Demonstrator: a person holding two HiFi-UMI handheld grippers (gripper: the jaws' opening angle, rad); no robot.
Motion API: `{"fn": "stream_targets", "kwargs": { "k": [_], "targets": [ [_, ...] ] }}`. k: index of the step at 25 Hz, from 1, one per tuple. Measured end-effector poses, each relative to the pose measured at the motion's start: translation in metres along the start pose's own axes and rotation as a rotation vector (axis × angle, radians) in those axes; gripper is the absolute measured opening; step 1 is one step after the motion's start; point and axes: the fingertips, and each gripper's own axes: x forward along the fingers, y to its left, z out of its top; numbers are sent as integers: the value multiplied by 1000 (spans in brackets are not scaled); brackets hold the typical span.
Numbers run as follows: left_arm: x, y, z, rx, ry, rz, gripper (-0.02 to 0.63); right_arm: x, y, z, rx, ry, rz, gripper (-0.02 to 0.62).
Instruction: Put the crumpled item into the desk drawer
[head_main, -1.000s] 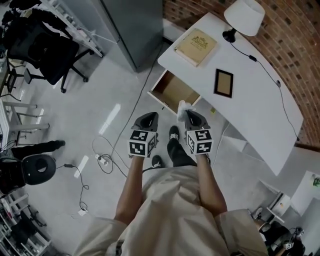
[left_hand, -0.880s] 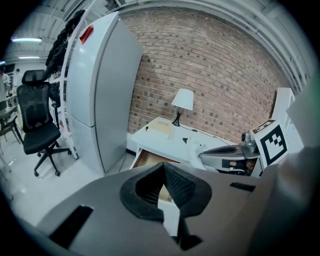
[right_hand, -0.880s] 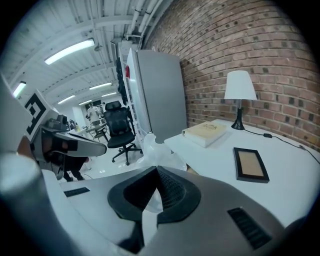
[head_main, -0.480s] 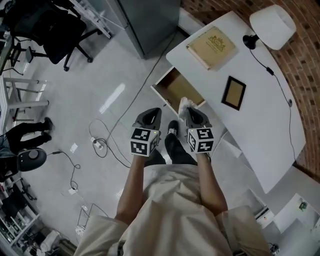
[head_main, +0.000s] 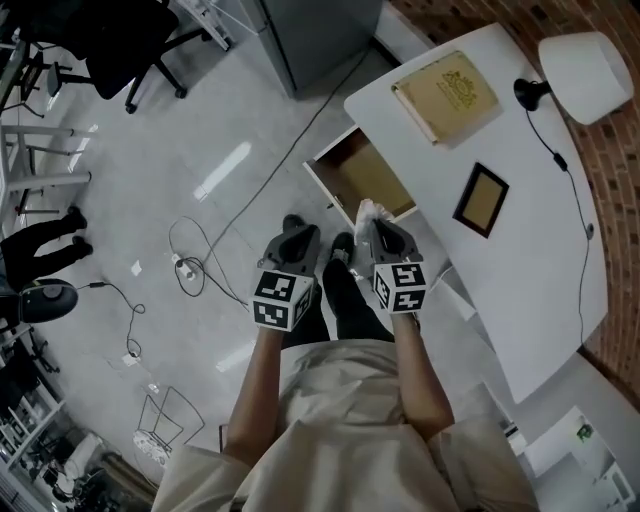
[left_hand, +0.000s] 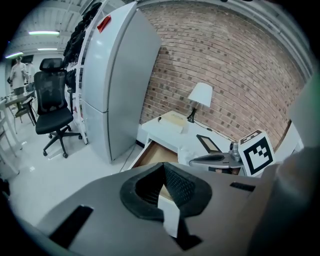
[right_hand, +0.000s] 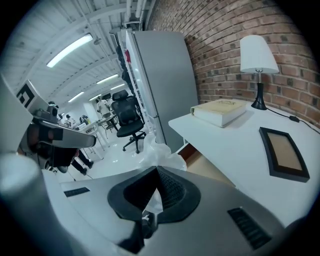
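A crumpled white item (head_main: 366, 212) sticks out of my right gripper (head_main: 373, 224), which is shut on it. It hangs just short of the open wooden drawer (head_main: 362, 180) at the front of the white desk (head_main: 520, 270). In the right gripper view the crumpled item (right_hand: 159, 151) bulges past the closed jaws, with the drawer (right_hand: 200, 161) just beyond. My left gripper (head_main: 296, 234) is beside the right one, over the floor, with its jaws together and nothing between them. From the left gripper view the drawer (left_hand: 154, 153) lies ahead and the right gripper (left_hand: 216, 160) shows at the right.
On the desk lie a tan book (head_main: 446, 92), a dark picture frame (head_main: 481, 199) and a white lamp (head_main: 590, 62) with its cord. A grey cabinet (head_main: 320, 30) stands left of the desk. Cables and a power strip (head_main: 185, 268) trail on the floor; an office chair (head_main: 130, 40) stands far left.
The desk and drawer have drawn closer to both grippers as the person steps toward them. The right gripper still holds the crumpled item; the left stays shut and empty.
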Motion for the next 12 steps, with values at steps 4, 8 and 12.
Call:
{"fn": "stream_targets", "kwargs": {
  "k": [4,8,12],
  "targets": [
    [12,-1,-19,-11,5,-21,15,12,-8,-20,-24,46,-2,25],
    [32,-2,-32,4,28,-70,15,31,-18,-32,-49,78,-8,25],
    [50,2,-35,14,25,-100,15,51,-23,-38,-64,96,-9,25]
  ]
}}
